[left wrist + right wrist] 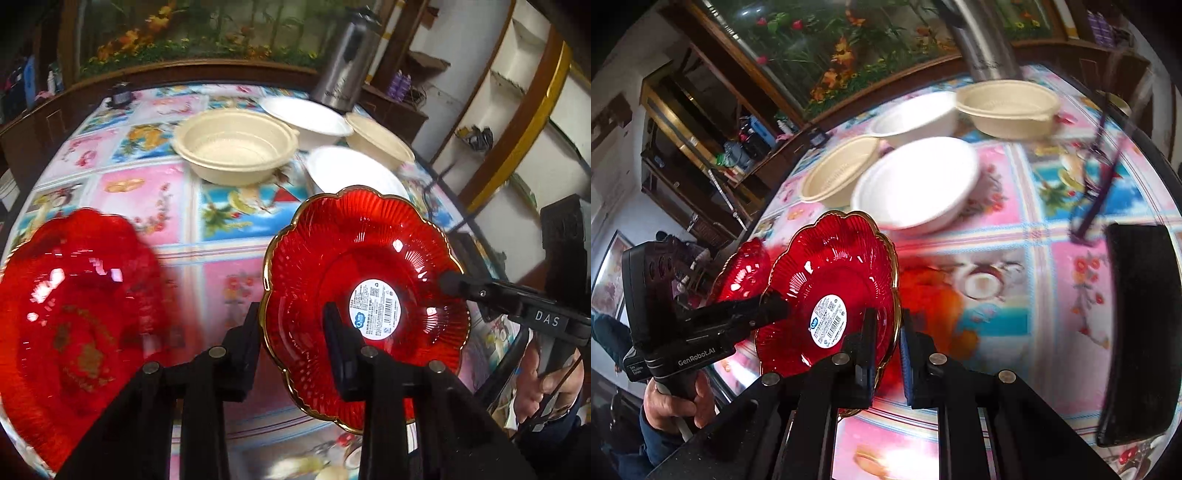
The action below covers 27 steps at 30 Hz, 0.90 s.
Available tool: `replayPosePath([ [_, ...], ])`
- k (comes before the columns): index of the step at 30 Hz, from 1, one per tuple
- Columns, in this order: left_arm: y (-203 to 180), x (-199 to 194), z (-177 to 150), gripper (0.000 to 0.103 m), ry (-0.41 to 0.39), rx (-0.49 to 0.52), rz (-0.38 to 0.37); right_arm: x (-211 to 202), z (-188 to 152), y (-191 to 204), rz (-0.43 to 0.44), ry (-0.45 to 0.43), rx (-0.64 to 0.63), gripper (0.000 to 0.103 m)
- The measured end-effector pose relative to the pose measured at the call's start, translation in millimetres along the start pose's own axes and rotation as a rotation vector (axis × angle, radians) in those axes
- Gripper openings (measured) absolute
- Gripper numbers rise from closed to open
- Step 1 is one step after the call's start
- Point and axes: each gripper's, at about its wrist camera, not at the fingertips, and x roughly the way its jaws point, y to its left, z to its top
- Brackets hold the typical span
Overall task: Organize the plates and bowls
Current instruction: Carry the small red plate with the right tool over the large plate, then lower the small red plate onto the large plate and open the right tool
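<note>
A red scalloped plate (369,266) with a gold rim and a white barcode sticker is held tilted above the table. My left gripper (291,328) straddles its left rim, one finger on each side. My right gripper (888,328) straddles the same plate (831,273) at its opposite rim; a slight gap shows at the rim. A second red plate (74,325) lies on the table at the left; it also shows in the right wrist view (742,269). Beige bowls (236,144) (380,142) and white bowls (306,114) (351,170) stand farther back.
The table has a flowery cloth (147,199). A steel flask (343,62) stands at the back edge. A black flat object (1141,332) and purple glasses (1097,177) lie at the right in the right wrist view. Shelves stand around the table.
</note>
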Motion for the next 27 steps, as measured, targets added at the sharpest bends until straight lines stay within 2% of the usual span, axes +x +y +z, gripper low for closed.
replayPosePath([
  [9, 50, -50, -1, 0.030, -0.102, -0.085, 0.027, 23, 17, 58, 0.059, 0.026, -0.087, 0.013],
  [17, 112, -88, -12, 0.034, -0.173, -0.198, 0.093, 61, 36, 121, 0.110, 0.052, -0.181, 0.013],
  [23, 163, -98, -26, 0.034, -0.185, -0.302, 0.132, 108, 40, 165, 0.139, 0.113, -0.243, 0.013],
  [27, 183, -90, -31, 0.034, -0.161, -0.335, 0.150, 136, 34, 181, 0.118, 0.157, -0.279, 0.013],
])
